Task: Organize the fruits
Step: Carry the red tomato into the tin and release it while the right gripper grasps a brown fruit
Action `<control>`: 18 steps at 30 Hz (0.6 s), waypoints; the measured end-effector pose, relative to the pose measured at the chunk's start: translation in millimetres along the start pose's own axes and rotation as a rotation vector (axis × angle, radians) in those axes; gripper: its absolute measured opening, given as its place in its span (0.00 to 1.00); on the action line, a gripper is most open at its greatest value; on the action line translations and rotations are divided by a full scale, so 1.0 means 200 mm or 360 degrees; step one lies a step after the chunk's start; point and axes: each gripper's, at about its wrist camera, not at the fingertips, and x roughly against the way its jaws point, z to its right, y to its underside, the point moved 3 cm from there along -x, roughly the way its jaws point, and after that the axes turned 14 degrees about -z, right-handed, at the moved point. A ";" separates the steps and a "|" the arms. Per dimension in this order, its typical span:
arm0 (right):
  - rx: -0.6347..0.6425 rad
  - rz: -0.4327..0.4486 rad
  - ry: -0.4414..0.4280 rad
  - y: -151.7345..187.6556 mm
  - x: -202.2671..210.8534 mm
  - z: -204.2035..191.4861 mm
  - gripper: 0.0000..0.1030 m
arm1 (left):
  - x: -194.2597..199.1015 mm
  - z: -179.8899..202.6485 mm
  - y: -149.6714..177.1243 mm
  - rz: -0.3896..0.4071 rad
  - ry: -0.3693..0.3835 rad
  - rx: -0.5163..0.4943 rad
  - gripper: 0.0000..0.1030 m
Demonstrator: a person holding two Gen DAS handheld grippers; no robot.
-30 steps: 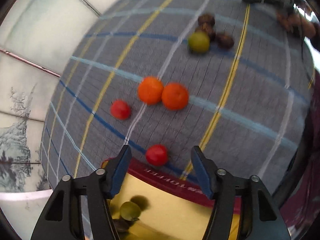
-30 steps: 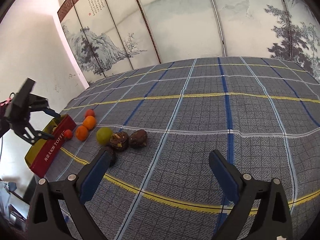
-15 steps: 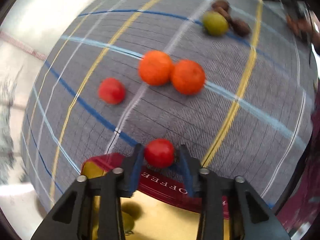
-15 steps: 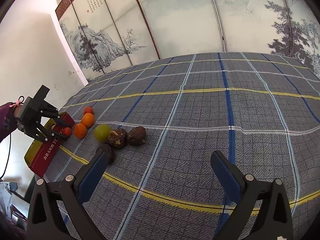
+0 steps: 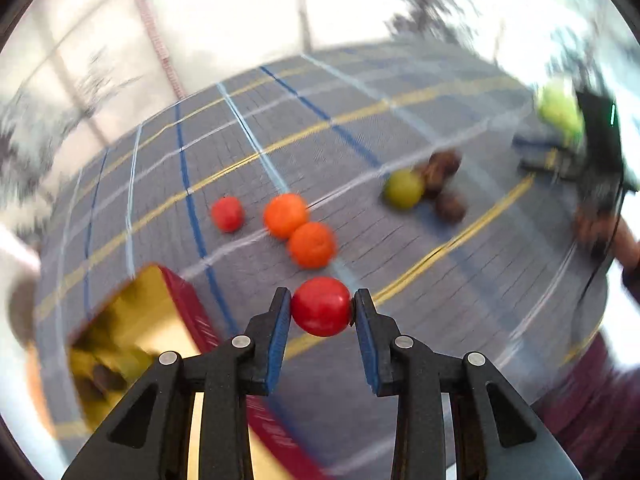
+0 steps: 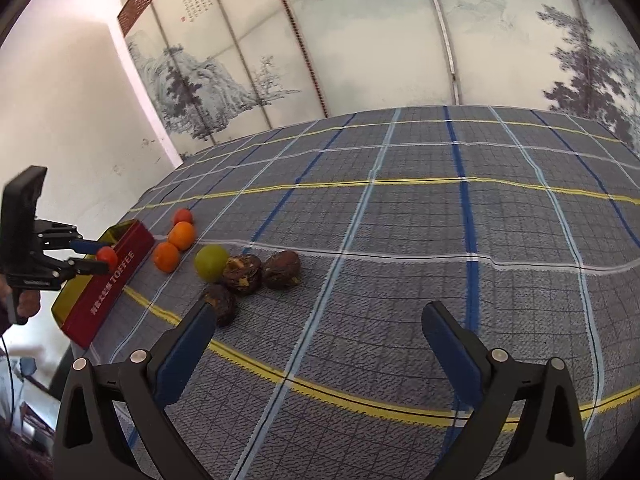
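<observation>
Left wrist view, blurred by motion: left gripper (image 5: pixel 322 307) clamped on a small red fruit (image 5: pixel 321 306), blue pads pressing it from both sides, fruit held clear of the checked tablecloth (image 5: pixel 400 280). Red toffee tin (image 5: pixel 188 312) with gold interior sits just left of and below the held fruit; dark and greenish shapes lie inside the tin, too smeared to name. Beyond the tin, on the cloth: two oranges (image 5: pixel 298 230) touching each other, a second small red fruit (image 5: pixel 227 213) near them on the far-left side, then further from the tin a green fruit (image 5: pixel 404 189) touching a cluster of brown fruits (image 5: pixel 442 184). Right wrist view, sharp: right gripper (image 6: pixel 320 336) spread wide, nothing between its fingers, hovering over the cloth well apart from the tin. Toffee tin (image 6: pixel 106 280) at the cloth's left edge, lettering "TOFFEE" readable on its red side. Left gripper (image 6: pixel 96 257) holds the red fruit (image 6: pixel 107 257) over the tin's near rim. Moving away from the tin: the other red fruit (image 6: pixel 182 216), two oranges (image 6: pixel 174 246) side by side, green fruit (image 6: pixel 211 262) touching the brown fruits (image 6: pixel 256 272), three of them, one lying just beside the right gripper's left fingertip (image 6: pixel 200 320). Painted folding screen (image 6: pixel 360 40) stands behind the table.
</observation>
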 end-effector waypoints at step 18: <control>0.0296 -0.0367 -0.0056 -0.09 -0.40 -0.45 0.38 | 0.26 0.16 0.28 0.0248 0.0103 0.0456 0.32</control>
